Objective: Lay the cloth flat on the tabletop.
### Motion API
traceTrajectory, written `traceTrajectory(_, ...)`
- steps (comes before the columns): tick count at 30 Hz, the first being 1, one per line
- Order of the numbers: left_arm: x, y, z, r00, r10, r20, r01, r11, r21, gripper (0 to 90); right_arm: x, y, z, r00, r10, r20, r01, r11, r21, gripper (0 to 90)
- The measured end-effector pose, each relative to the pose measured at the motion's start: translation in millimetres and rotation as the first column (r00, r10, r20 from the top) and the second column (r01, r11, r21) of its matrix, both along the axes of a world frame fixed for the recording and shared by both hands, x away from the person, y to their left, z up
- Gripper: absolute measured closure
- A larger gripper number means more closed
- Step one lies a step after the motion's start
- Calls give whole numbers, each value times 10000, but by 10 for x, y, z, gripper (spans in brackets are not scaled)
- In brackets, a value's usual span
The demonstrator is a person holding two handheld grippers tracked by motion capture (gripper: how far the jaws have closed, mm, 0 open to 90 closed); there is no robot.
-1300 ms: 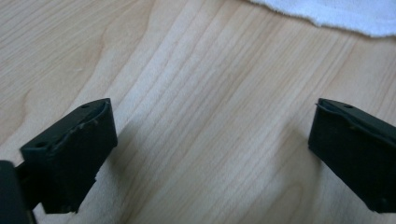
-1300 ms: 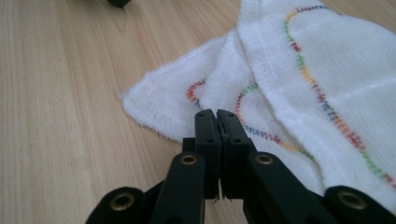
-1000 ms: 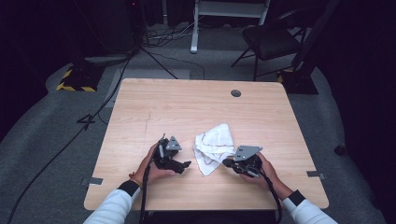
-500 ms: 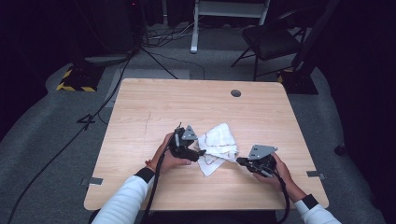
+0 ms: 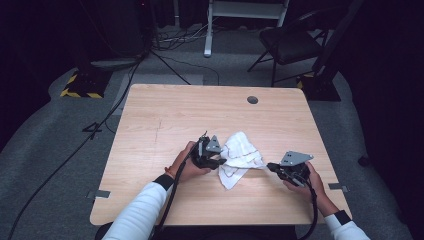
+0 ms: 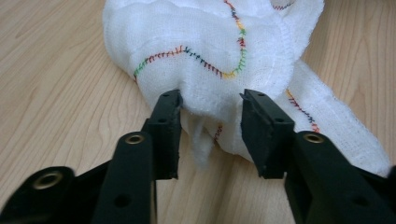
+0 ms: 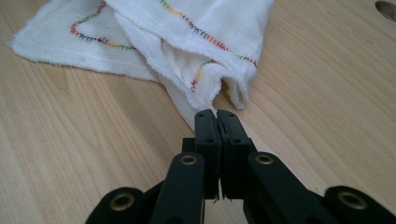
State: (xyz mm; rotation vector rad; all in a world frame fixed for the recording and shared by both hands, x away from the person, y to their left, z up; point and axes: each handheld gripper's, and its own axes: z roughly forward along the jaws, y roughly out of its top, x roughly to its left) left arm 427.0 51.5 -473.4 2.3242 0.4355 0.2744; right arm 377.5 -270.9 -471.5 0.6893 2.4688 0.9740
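White cloth [image 5: 240, 157] with rainbow stitching sits bunched up near the front middle of the wooden table [image 5: 165, 115]. Left gripper [image 6: 212, 105] has just been closing; a fold sits between its jaws, pads not quite pinching yet. Right gripper [image 7: 216, 114] is clamped tight on a thin corner of the cloth, pulling it out sideways.

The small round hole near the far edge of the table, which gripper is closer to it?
Right, though not by much. The right gripper sits near the table's right edge, below the hole. The left gripper is at the cloth's left side, farther across.
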Motion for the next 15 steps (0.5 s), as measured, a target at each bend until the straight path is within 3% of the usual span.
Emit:
traceTrajectory(5, 28, -41, 23, 9994, -284, 187, 285, 9996, -68, 802, 21, -8, -5, 9998, -188, 33, 188, 9998, -74, 879)
traceTrajectory(7, 34, -28, 41, 9997, -194, 147, 196, 9997, -149, 774, 30, -16, -6, 9996, -261, 67, 262, 9996, -122, 877)
traceTrajectory(9, 39, 3, 57, 9999, 41, 95, -39, 9999, -161, 638, 43, -27, -8, 9994, -337, 57, 338, 9994, -120, 877)
traceTrajectory(10, 41, 24, 65, 9998, 189, 53, -187, 9996, -212, 638, 43, -27, -8, 9994, -337, 57, 338, 9994, -120, 877)
traceTrajectory(12, 38, 70, 85, 10000, 37, -4, -37, 9994, -355, 621, 47, -32, -2, 9993, -363, 110, 365, 9992, -163, 877)
traceTrajectory(15, 26, 80, 112, 9997, 179, 194, -169, 9987, -476, 595, 53, -31, 3, 9991, -404, 155, 407, 9989, -220, 878)
